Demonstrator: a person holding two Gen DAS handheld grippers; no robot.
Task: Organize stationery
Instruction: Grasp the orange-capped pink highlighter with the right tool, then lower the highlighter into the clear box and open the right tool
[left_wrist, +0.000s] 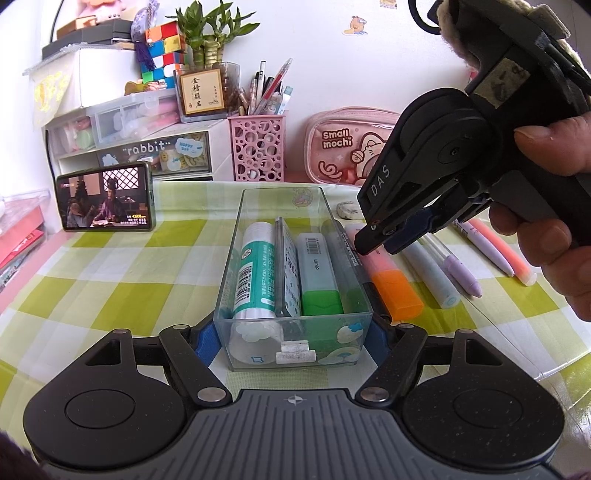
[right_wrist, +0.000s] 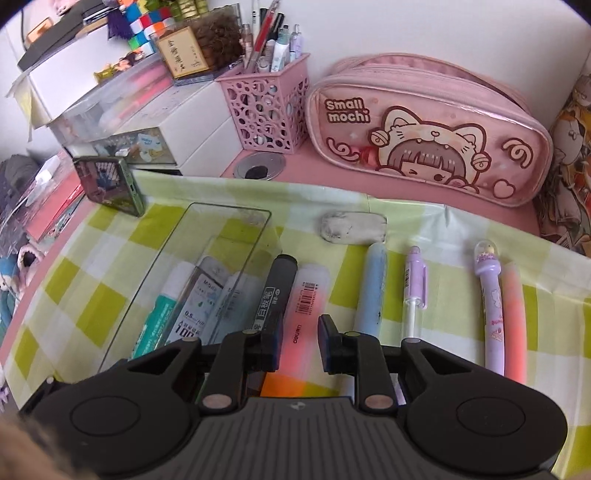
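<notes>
A clear plastic box stands on the checked cloth and holds a glue stick, a refill case and a green highlighter. My left gripper is shut on the box's near end. A black marker lies just right of the box, then an orange highlighter. My right gripper is open, its fingers straddling the orange highlighter just above it; it also shows in the left wrist view. Further right lie a blue pen, a purple pen, a purple novelty pen and a pink highlighter.
A grey eraser lies behind the pens. A pink pencil case, a pink pen holder and drawer units stand at the back. A phone leans at the left.
</notes>
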